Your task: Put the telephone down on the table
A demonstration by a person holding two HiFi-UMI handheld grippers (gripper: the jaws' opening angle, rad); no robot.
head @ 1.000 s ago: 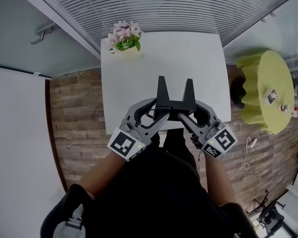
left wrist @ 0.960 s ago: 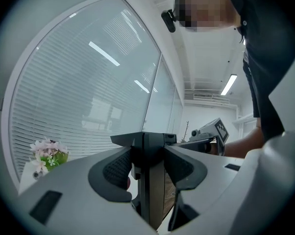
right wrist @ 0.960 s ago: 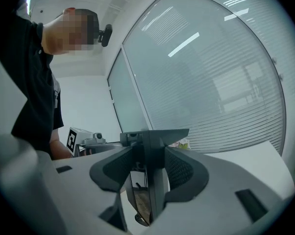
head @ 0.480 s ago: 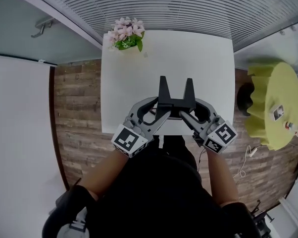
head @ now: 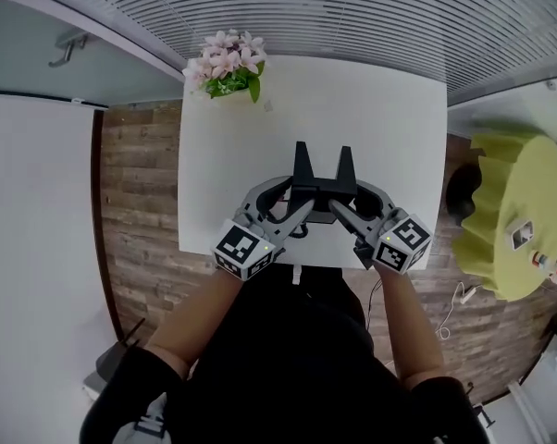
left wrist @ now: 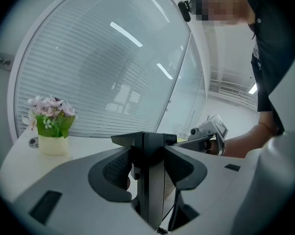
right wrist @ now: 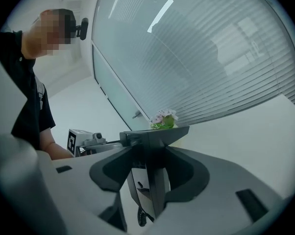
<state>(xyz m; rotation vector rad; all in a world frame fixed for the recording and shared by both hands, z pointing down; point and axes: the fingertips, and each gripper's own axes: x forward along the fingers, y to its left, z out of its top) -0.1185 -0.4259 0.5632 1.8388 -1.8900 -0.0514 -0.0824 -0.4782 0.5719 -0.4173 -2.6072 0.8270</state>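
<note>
Your left claw and right claw each clamped wide on an end of the black angular plastic telephone, telephone held over near middle of white rectangular bench, touchdown unclear, pink potted flowers at its far-left corner.

Both grippers are held low in front of the torso. The left forearm and right forearm are extended forward. The left gripper and right gripper are angled inward toward each other, marker cubes uppermost. Each gripper's jaws are clamped on one side of the black telephone.
</note>
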